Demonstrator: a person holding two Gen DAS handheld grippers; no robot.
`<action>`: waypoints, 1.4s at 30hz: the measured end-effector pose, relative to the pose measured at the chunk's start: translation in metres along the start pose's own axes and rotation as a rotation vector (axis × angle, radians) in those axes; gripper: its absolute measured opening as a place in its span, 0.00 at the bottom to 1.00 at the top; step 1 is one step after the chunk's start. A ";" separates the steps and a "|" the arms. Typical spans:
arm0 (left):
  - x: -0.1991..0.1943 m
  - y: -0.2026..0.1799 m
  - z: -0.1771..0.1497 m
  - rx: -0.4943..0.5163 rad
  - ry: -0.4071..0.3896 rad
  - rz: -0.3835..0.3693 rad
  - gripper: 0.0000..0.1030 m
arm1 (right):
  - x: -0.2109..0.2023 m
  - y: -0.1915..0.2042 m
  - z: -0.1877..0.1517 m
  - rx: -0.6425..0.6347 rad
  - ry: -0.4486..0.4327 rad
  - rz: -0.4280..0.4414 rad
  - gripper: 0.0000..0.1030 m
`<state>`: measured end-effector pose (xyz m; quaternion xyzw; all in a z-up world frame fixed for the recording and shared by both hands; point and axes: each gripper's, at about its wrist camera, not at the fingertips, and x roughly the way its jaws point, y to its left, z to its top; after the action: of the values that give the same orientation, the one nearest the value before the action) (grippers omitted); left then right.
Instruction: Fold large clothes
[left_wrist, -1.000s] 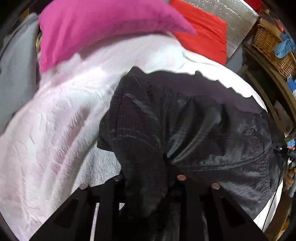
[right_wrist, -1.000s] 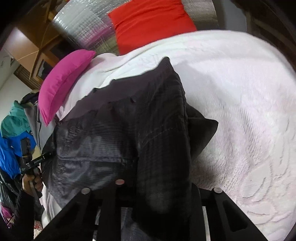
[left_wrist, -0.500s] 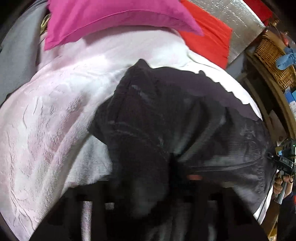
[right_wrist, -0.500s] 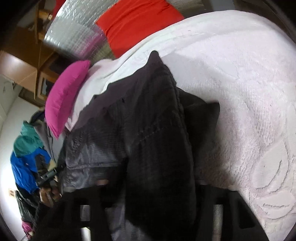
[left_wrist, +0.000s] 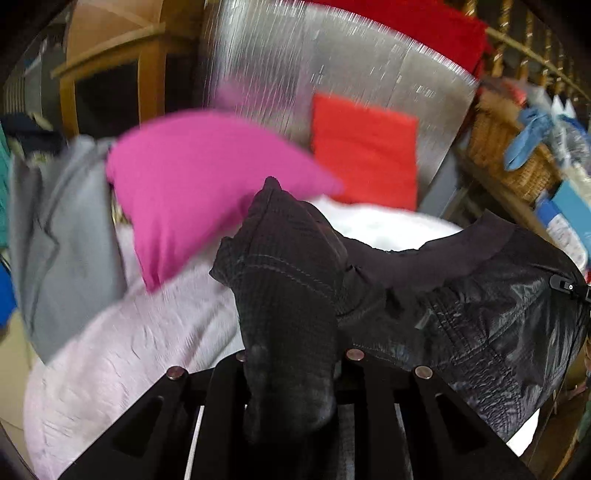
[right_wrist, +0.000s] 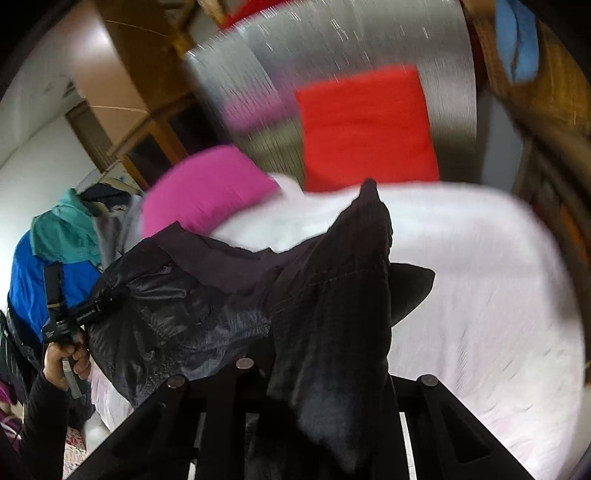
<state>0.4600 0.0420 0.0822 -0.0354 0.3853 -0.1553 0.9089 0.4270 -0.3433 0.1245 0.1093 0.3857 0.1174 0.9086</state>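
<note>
At the far left, a grey garment (left_wrist: 66, 236) and a magenta pillow (left_wrist: 192, 184) lie by the edge of the bed, whose white textured bedspread (left_wrist: 122, 350) fills the lower foreground. The left gripper (left_wrist: 295, 373) is clenched on a bunched corner of the dark quilted jacket (left_wrist: 480, 325); its jaws have just been closing, with the fabric between them. The jacket hangs as a sagging sheet between the two grips, held up above the bedspread, though blur makes it hard to tell whether its far hem touches the bed. The right gripper (right_wrist: 332, 376) is likewise clamped on the jacket's other corner, its jaws also just closing on cloth.

The step in hand looks like lifting the jacket to spread it before a fold. The next move likely calls for both hands to carry the held edge forward evenly and lay it down flat, keeping the span taut so it does not crumple.

Beyond stand a red cushion (left_wrist: 365, 151) against a silver panel (left_wrist: 332, 62), and at the right a wicker basket (left_wrist: 517, 147). The pillow sits nearest the landing area and could crowd it.
</note>
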 end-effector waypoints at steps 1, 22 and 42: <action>-0.014 -0.003 0.001 0.009 -0.028 -0.002 0.18 | -0.013 0.001 0.000 -0.004 -0.021 -0.003 0.19; 0.085 -0.001 -0.189 -0.085 0.200 0.016 0.20 | 0.046 -0.130 -0.235 0.304 0.137 -0.004 0.22; 0.081 0.026 -0.139 -0.087 0.171 -0.057 0.51 | 0.059 -0.148 -0.169 0.210 0.135 -0.140 0.74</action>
<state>0.4211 0.0495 -0.0758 -0.0725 0.4666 -0.1665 0.8656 0.3629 -0.4476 -0.0724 0.1683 0.4629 0.0199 0.8701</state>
